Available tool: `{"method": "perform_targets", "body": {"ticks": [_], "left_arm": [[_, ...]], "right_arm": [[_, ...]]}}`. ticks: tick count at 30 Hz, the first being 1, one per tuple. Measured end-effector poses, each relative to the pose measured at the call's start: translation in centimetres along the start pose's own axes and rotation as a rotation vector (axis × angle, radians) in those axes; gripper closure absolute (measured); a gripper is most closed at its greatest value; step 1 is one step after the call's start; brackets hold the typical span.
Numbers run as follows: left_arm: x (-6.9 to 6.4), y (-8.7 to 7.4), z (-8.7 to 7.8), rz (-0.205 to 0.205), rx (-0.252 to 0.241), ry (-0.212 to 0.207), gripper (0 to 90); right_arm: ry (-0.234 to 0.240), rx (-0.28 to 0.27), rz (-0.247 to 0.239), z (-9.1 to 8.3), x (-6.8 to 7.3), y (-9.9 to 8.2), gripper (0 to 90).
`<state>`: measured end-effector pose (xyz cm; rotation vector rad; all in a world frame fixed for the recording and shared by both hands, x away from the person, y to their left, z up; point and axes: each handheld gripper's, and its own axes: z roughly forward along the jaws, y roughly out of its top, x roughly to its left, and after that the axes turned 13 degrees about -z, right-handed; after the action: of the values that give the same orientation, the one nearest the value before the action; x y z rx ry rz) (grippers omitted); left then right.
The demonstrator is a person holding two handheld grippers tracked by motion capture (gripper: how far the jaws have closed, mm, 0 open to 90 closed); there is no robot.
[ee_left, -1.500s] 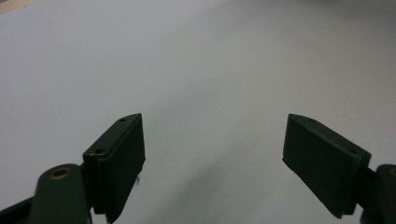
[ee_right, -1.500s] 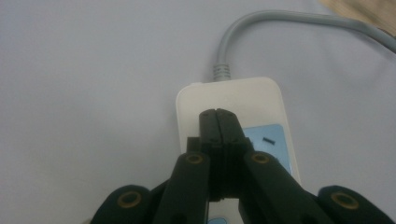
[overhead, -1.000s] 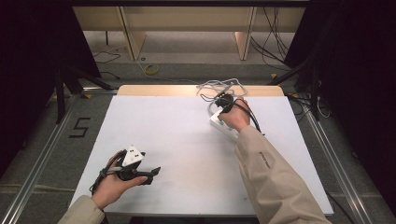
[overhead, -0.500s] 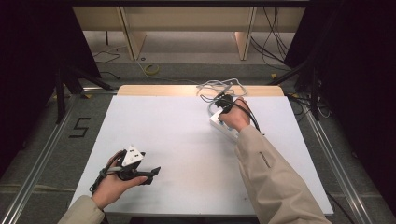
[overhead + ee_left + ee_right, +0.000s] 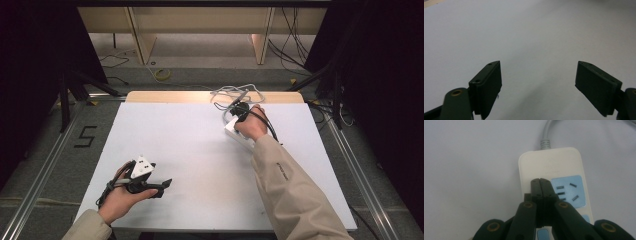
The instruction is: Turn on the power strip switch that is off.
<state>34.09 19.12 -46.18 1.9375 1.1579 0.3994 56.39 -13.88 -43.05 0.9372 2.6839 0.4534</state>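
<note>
The right claw [image 5: 540,181] is sitting with its two black jaws pressed together, nothing between them, and their tips are lying over the top face of a white power strip [image 5: 554,162], just left of its blue socket panel [image 5: 569,191]. Whether the tips are actually touching the plastic, I cannot tell. In the right gripper view the strip is running from the centre of the frame down to the lower edge, with one blue socket panel fully showing and parts of two more blue patches peeking out beside the jaws near the bottom. A grey cable [image 5: 546,135] is leaving the strip's upper end and heading off the top of the frame.

In the high view the right claw [image 5: 234,114] is resting at the upper right of centre, with the power strip [image 5: 233,131] lying on the white surface [image 5: 200,145] under the person's right hand [image 5: 251,126]. A loose tangle of pale and dark cables [image 5: 232,92] is lying just above it at the surface's far edge.

The left claw [image 5: 537,82] is standing wide open, holding nothing, with bare white surface between its jaws. In the high view the left claw [image 5: 165,186] is lying low at the lower left of the frame, held in the person's left hand [image 5: 122,197], well apart from the strip.
</note>
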Motion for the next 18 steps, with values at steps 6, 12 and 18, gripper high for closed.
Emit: {"method": "perform_targets", "body": {"ticks": [6,12,18], "left_arm": [[-0.01,0.0,0.03,-0.001,0.001,-0.003,21.0],[-0.03,0.0,0.06,-0.002,0.002,-0.005,21.1],[-0.05,-0.01,0.07,-0.002,0.003,-0.006,21.1]], "right_arm": [[-0.005,0.007,0.001,0.1,0.11,0.07,90.0],[-0.004,0.022,-0.008,0.08,0.4,0.18,90.0],[0.002,0.016,0.003,0.1,0.31,0.12,90.0]]}}
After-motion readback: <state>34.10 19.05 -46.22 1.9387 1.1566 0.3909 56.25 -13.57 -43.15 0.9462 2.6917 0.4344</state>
